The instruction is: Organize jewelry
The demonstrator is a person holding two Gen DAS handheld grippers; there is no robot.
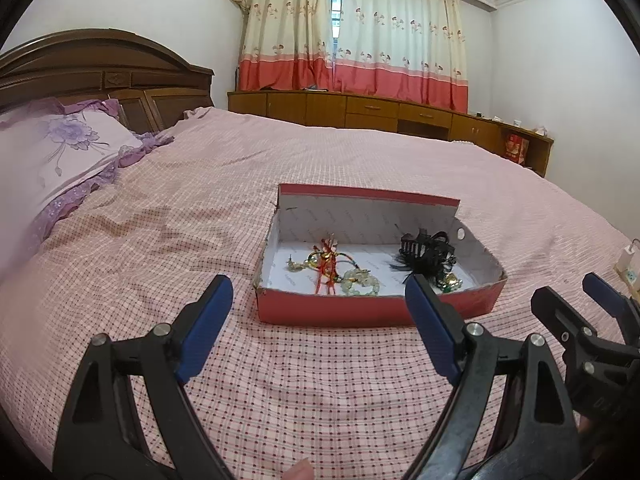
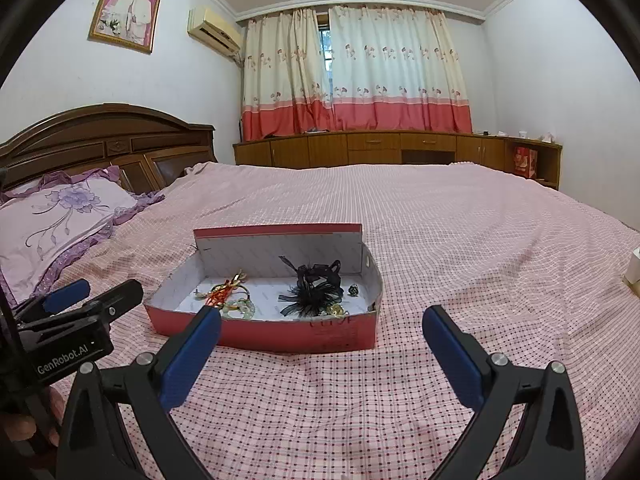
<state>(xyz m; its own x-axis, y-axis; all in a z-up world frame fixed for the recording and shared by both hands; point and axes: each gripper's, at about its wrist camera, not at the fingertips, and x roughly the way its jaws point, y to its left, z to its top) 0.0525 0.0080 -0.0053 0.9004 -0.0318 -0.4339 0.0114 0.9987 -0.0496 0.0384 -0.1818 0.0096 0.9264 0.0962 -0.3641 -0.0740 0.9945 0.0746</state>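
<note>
Red cardboard box (image 1: 376, 308) waits; left gripper (image 1: 320, 300) and right gripper (image 2: 322, 332) hover spread, empty. Tangled bracelets (image 2: 232, 300) could snag and drag neighbours out.

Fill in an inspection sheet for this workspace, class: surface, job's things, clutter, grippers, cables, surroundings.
Surface: pink checked bedspread, slightly wrinkled.
Job's things: open red box holding a red-cord and bead tangle at its left and a black feathered hair clip at its right.
Clutter: nothing seen on the spread near the box.
Grippers: left gripper and right gripper both open, empty, short of the box.
Cables: nothing seen.
Surroundings: purple pillow, wooden headboard, curtains, low cabinets.
</note>
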